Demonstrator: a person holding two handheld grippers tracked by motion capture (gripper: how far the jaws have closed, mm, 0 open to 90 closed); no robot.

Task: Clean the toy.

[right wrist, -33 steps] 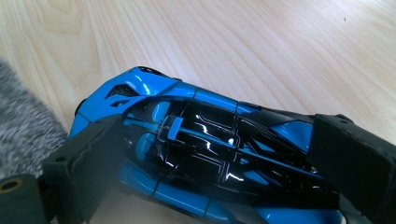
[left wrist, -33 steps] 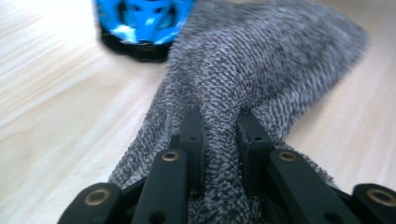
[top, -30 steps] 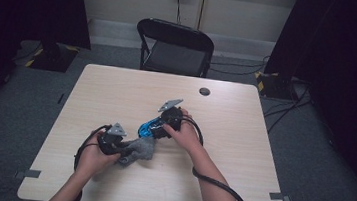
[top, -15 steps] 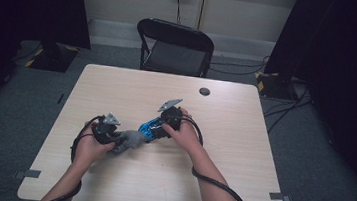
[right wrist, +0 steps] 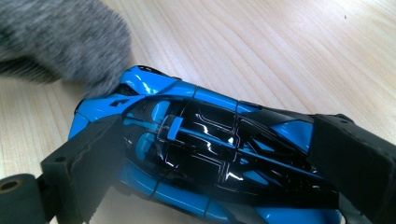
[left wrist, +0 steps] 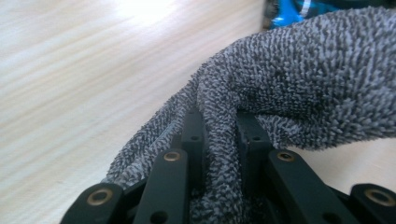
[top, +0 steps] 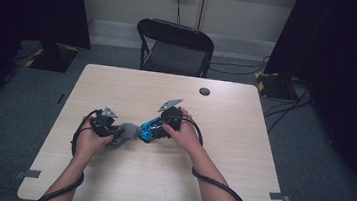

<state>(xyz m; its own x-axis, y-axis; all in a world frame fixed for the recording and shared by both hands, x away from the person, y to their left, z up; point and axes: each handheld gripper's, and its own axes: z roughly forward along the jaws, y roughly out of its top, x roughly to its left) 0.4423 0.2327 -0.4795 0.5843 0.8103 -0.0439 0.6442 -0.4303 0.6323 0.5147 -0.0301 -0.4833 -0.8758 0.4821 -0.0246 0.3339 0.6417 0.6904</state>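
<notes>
— Near the middle of the pale wooden table, what are the two hands doing?

— Both forearms come in from the near edge and angle toward each other. The left hand grips the left gripper, whose jaws point toward the table's centre; the right hand holds the right gripper, its jaws aimed down and leftward.

— And what is in the left one?

— A fold of fuzzy grey terry cloth. In the left gripper view the two black jaws stand close together with the fabric pinched between them, the rest of the cloth bulging out above the wood.

— The right one?

— Its jaws are clamped across a glossy blue-and-black toy sports car, one pad on each side of the body. The car sits low over the table, just left of the right hand in the high view.

— How do cloth and car stand to each other?

— Touching: in the right gripper view the grey cloth presses against one end of the car.

— Anything else on the table?

— A small dark round disc near the far edge, well apart from the hands.
</notes>
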